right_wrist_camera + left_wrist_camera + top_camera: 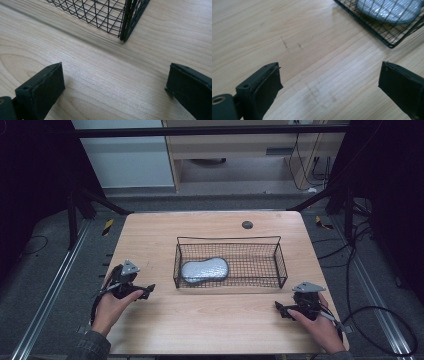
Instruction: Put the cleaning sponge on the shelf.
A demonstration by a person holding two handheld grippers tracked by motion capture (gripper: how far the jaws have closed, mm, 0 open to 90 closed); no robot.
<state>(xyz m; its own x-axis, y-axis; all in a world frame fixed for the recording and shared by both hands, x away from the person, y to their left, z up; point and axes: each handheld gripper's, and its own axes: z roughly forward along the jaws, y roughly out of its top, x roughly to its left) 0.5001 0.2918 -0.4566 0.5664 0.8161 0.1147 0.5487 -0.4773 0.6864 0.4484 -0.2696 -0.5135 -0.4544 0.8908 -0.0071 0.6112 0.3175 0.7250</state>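
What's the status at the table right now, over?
Both hand-held grippers, left and right, open, empty. Grey pad lying in wire basket. Nothing in the way.

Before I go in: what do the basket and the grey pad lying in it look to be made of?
The basket looks like thin metal wire with a black coating: open grid walls and a thicker rim rod. The grey pad looks soft, perhaps a sponge or foam piece in a shiny wrap, judging by its rounded peanut outline and silvery glints in the left gripper view; the material is uncertain.

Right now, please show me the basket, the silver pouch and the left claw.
basket (278,261), high view, right wall.
silver pouch (204,269), high view, its middle.
left claw (148,291), high view, between its tips.
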